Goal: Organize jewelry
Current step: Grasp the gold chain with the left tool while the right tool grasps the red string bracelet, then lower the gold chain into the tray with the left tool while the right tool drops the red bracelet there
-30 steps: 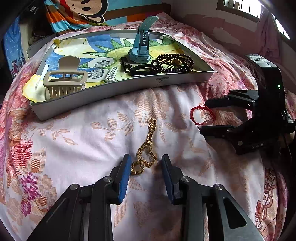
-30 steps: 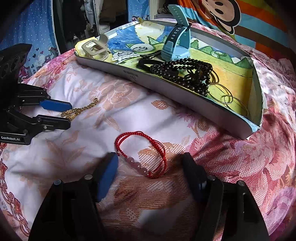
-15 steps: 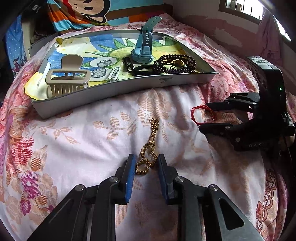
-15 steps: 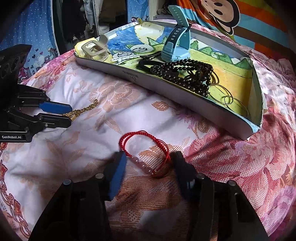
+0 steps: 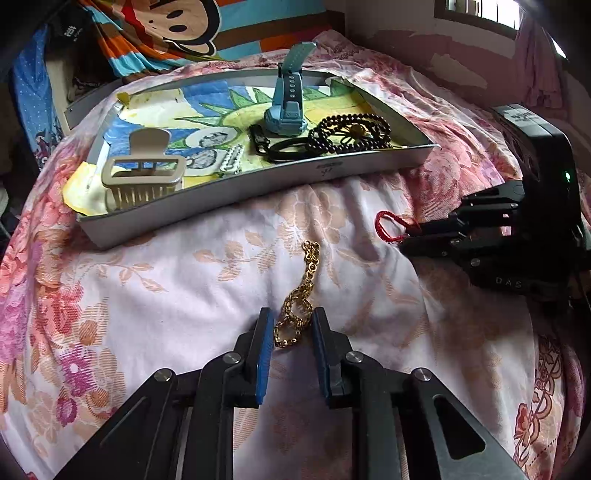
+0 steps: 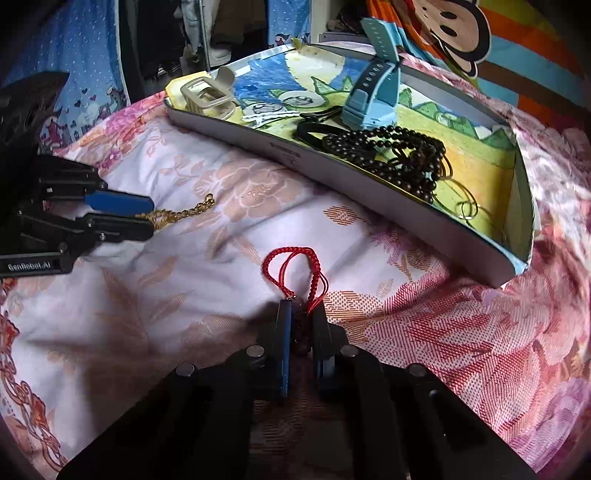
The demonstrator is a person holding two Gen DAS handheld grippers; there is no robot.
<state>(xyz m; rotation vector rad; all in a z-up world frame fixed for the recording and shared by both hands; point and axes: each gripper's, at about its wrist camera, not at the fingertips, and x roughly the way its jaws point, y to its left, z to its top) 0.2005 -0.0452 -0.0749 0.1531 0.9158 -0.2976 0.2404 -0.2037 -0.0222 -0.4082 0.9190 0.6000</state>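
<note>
A gold chain (image 5: 308, 266) lies on the flowered bedspread in front of the grey tray (image 5: 258, 188). Its near end is bunched between the blue pads of my left gripper (image 5: 291, 314), whose jaws are closing and touch it on both sides. To the right, a red cord bracelet (image 5: 377, 225) sticks out of my right gripper (image 5: 410, 236). In the right wrist view that gripper (image 6: 301, 306) is closing tight on the beaded part of the bracelet (image 6: 291, 251), with the cord loops standing out ahead. The left gripper (image 6: 149, 218) and chain (image 6: 184, 212) show at the left there.
The tray holds a beige hair claw (image 5: 142, 177), a blue watch (image 5: 288, 107), a black hair tie (image 5: 288, 149), dark bead strings (image 5: 351, 133) and a small clip. A monkey-print pillow (image 5: 166, 22) lies behind it. Soft bedspread (image 5: 147, 295) surrounds everything.
Both grippers have narrowed. The left pads have come in against the chain's end. The right jaws, wide around the red bracelet earlier, have pinched it and squeezed its loops together.
</note>
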